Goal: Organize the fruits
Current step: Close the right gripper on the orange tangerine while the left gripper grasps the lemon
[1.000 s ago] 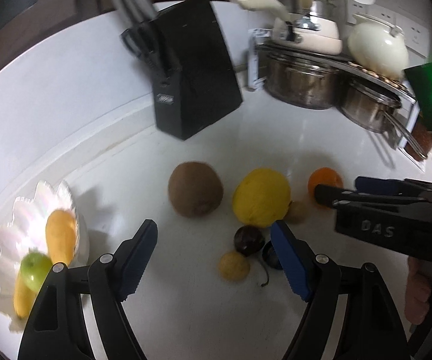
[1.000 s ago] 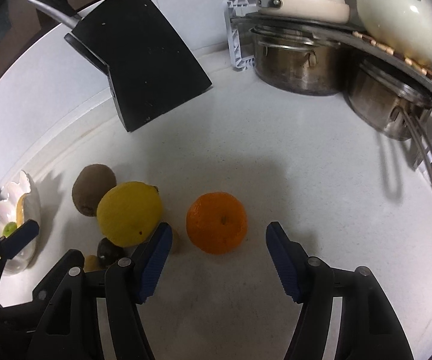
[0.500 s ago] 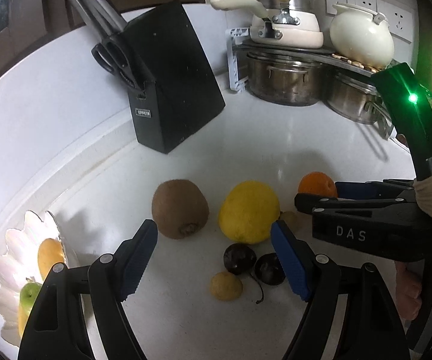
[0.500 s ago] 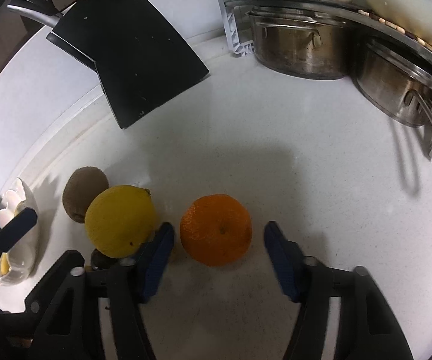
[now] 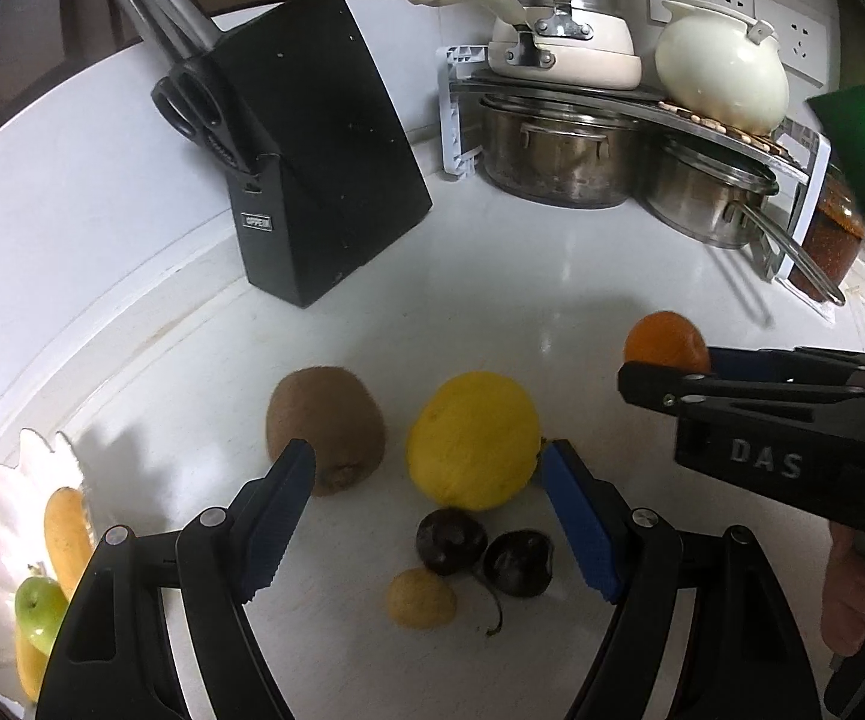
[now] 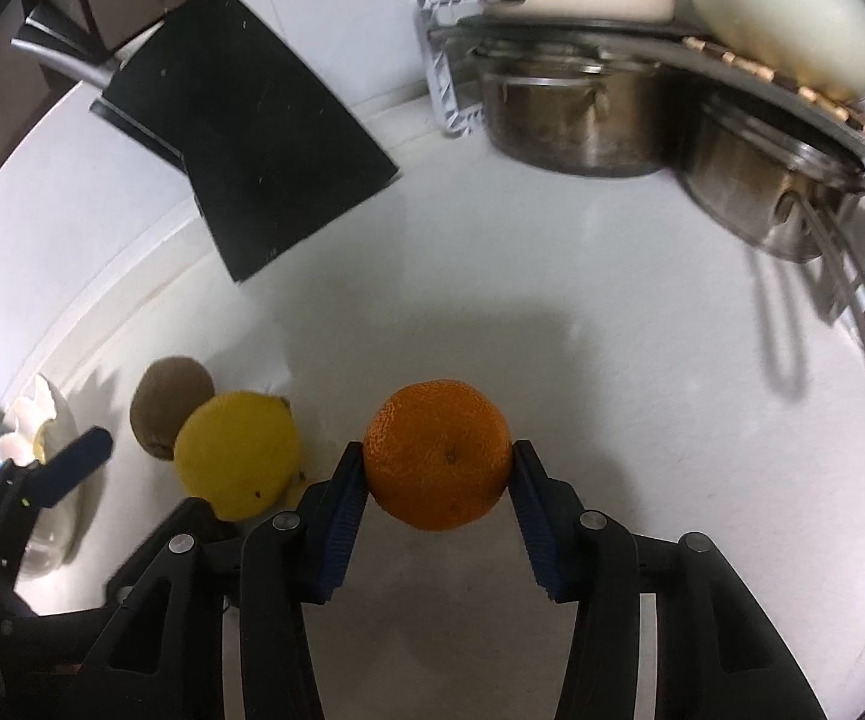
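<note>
Closing on the orange (image 6: 439,453), the right gripper (image 6: 437,510) is bringing both blue pads against the fruit's sides, with the orange sitting squarely between them on the white counter (image 6: 582,324). It is nearly round, with no real long axis, and its navel dimple is facing the camera. The left gripper (image 5: 429,516) is hanging wide apart and empty, framing the lemon (image 5: 473,440), whose long axis is running roughly across the jaws' line; the kiwi (image 5: 326,425) is lying just beside it.

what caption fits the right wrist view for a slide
Right gripper closing its jaws on an orange, with a lemon and kiwi beside it on the white counter.
</note>
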A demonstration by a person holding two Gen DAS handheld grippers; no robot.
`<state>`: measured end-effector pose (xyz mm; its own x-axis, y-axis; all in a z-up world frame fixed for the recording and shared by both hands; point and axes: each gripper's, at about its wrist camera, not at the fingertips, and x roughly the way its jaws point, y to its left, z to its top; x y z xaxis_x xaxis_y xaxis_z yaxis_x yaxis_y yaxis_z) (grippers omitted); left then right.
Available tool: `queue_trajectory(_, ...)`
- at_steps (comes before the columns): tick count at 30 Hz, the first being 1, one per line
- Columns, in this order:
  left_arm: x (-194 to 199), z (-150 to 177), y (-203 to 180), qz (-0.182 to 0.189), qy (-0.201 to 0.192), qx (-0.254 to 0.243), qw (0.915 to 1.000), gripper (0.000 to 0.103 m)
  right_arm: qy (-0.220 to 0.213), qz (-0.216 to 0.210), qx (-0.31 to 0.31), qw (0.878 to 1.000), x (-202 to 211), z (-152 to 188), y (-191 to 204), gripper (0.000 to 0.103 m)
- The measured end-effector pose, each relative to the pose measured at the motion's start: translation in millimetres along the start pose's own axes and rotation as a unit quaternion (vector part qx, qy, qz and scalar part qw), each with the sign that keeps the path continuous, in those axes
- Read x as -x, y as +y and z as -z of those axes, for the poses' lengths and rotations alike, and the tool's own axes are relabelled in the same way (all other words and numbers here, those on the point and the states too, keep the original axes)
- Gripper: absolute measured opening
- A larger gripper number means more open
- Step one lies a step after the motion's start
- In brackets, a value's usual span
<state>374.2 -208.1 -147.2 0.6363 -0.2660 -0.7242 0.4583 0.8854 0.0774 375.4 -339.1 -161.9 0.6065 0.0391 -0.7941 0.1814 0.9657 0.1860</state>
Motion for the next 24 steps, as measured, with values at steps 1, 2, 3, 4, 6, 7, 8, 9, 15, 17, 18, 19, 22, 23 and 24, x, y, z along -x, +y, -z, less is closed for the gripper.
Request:
queue_trajectory(1,-3,-2,-1,0.004,0.004,0.002,1.0,0.078,-0.003,0.006,0.002,1.0,2,-2,0,0.048)
queue_trajectory(2,-6,-3,-1,0.008,0.008,0.005,0.9999,0.078,-0.004,0.01,0.004,1.0,3,-3,0,0.048)
queue_trajectory(3,-9,-4,-2,0.011,0.01,0.006,0.9999,0.078,-0.007,0.012,0.005,1.0,4,-4,-1,0.048)
queue_trajectory(4,-11,-5,-4,0.011,0.012,0.006,0.9999,0.078,-0.007,0.013,0.003,1.0,3,-5,-2,0.048)
queue_trajectory(6,-15,-8,-8,0.007,0.012,0.001,0.9999,0.078,-0.006,0.012,-0.002,1.0,3,-7,-4,0.048)
queue_trajectory(7,-17,-9,-9,0.006,0.013,-0.001,0.9999,0.078,-0.006,0.012,-0.006,1.0,3,-8,-6,0.048)
queue_trajectory(8,-19,-10,-11,0.005,0.012,-0.005,0.9999,0.078,-0.006,0.012,-0.009,1.0,3,-8,-7,0.048)
queue_trajectory(9,-20,-11,-12,0.005,0.012,-0.008,0.9999,0.078,-0.005,0.012,-0.011,1.0,3,-8,-8,0.048)
queue_trajectory(15,-29,-15,-18,-0.013,0.013,-0.023,0.9996,0.078,-0.001,0.011,-0.018,1.0,2,-8,-12,0.048)
queue_trajectory(17,-33,-17,-20,-0.014,0.015,-0.025,0.9995,0.078,-0.001,0.011,-0.017,1.0,1,-8,-12,0.048)
queue_trajectory(18,-36,-19,-21,-0.011,0.021,-0.028,0.9993,0.078,-0.001,0.012,-0.018,1.0,1,-8,-12,0.048)
queue_trajectory(19,-40,-18,-22,-0.002,0.033,-0.029,0.999,0.078,-0.002,0.012,-0.019,1.0,2,-8,-12,0.048)
queue_trajectory(22,-56,-15,-19,0.02,0.076,-0.006,0.9969,0.059,-0.001,0.011,-0.023,1.0,2,-9,-13,0.048)
queue_trajectory(23,-57,-13,-18,0.019,0.077,-0.002,0.9968,0.058,-0.002,0.013,-0.022,1.0,2,-9,-13,0.048)
queue_trajectory(24,-56,-12,-18,0.021,0.072,0.002,0.9971,0.058,-0.004,0.018,-0.018,1.0,3,-9,-11,0.048)
